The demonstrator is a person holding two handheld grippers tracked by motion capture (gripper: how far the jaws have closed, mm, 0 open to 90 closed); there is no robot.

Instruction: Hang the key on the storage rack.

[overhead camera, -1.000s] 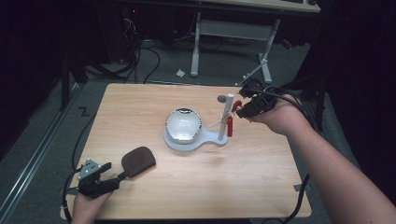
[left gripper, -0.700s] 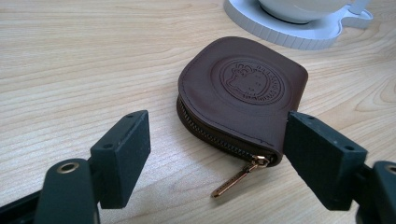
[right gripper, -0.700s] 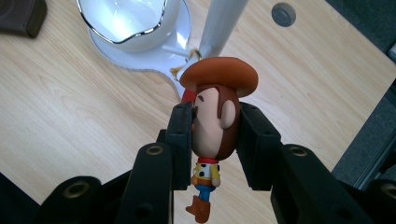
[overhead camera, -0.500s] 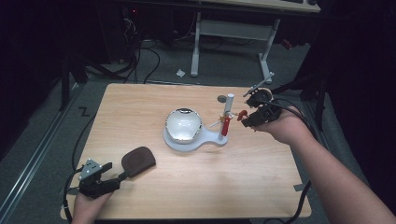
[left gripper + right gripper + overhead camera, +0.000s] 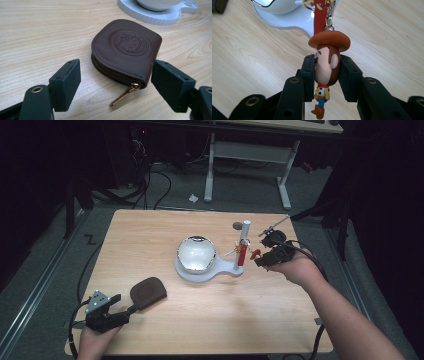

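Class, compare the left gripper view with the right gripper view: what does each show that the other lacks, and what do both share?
Left gripper view: the brown zipped coin pouch lies flat between the open jaws of the left gripper, its brass zip pull toward the camera.
Right gripper view: the right gripper is shut on a cowboy figure keychain hanging from a red strap.
Both: the wooden table and the white stand base.

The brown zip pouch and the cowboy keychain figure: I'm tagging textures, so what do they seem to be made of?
The brown rounded zip pouch looks like matte leather or a leather imitation: a round stamp is pressed into its face, with stitched edges and a brass-coloured zip pull. The small cowboy keychain figure in the right gripper looks like moulded, painted plastic or rubber, smooth with a slight sheen.
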